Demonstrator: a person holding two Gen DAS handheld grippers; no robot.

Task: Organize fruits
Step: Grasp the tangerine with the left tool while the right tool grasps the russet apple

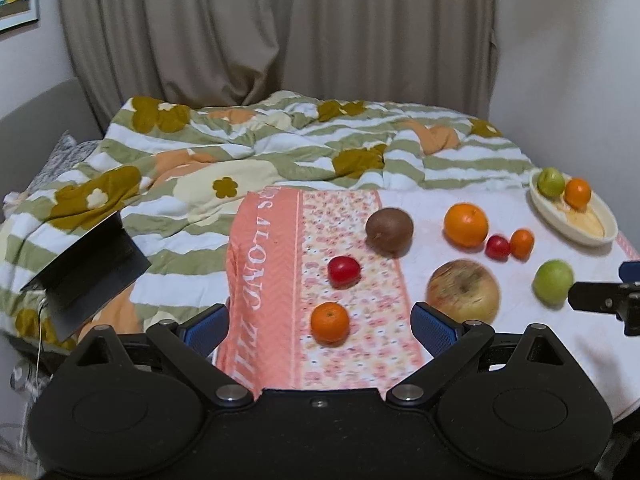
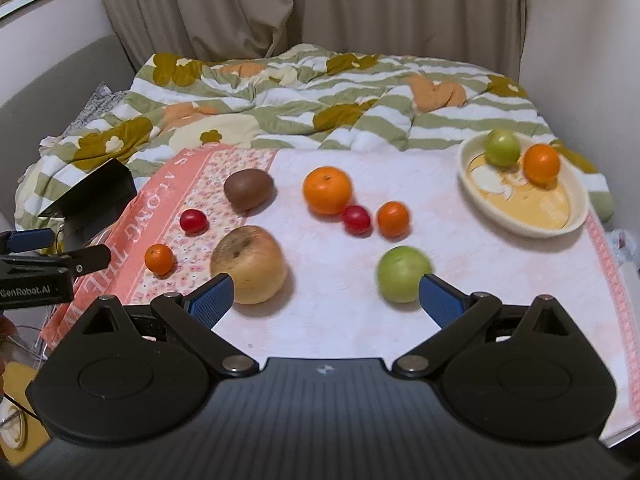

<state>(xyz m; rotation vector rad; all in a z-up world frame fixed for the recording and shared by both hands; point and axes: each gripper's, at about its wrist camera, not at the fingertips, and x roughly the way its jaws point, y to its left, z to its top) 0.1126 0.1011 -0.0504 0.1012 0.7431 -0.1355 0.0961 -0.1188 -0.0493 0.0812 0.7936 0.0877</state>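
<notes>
Both the left gripper (image 1: pixel 320 322) and right gripper (image 2: pixel 325 296) hang spread wide, holding nothing. Loose fruit lies scattered on the pink floral cloth (image 2: pixel 340 312). A small green apple (image 2: pixel 502 147) and small orange tangerine (image 2: pixel 541 163) sit inside the cream oval dish (image 2: pixel 520 222) at far right.

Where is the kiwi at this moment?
The kiwi lies on the flowered cloth, left of centre in the right wrist view. The big orange is to its right, and a red tomato is nearer the camera on its left.

A: Soft indoor light is falling from above; fruits are casting faint shadows toward the grippers.

B: Fisheye is bending the curtain (image 1: pixel 280 28) edges, and the green apple (image 2: pixel 403 274) is smearing slightly.
</notes>
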